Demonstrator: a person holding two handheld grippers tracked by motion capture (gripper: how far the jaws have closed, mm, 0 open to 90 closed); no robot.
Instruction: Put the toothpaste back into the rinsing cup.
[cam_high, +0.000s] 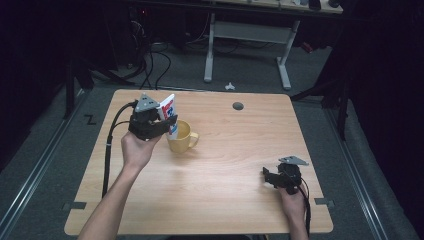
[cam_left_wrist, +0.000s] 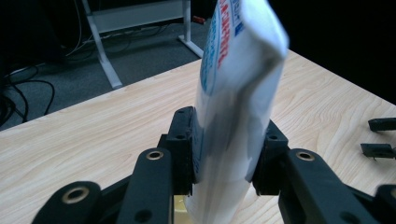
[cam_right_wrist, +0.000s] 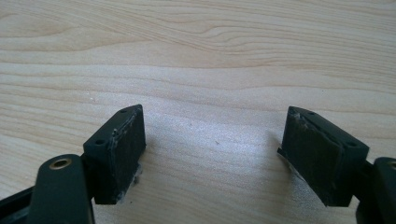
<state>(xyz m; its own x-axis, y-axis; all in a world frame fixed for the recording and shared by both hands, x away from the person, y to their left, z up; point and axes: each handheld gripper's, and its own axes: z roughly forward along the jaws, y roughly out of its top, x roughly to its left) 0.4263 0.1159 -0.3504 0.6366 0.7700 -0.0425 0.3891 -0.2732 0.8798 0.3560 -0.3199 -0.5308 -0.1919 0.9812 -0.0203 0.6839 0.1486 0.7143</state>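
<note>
A white tube (cam_high: 168, 113) with red and blue print stands upright in a yellow mug (cam_high: 182, 137) at the table's left middle. My left gripper (cam_high: 157, 124) is shut on the tube just above the mug's rim. In the left gripper view the tube (cam_left_wrist: 238, 93) rises between the black pads (cam_left_wrist: 182, 149), its flat crimped end up, and a sliver of the mug (cam_left_wrist: 180, 205) shows below. My right gripper (cam_high: 269, 177) rests low near the table's right front, open, with bare wood between its pads (cam_right_wrist: 122, 154) in the right gripper view.
The wooden table (cam_high: 225, 170) has a grey round cap (cam_high: 238, 106) near its far edge. Beyond it stand a desk's white legs (cam_high: 285, 60) and cables on the floor. The right gripper's fingertips (cam_left_wrist: 380, 137) show at the right edge of the left gripper view.
</note>
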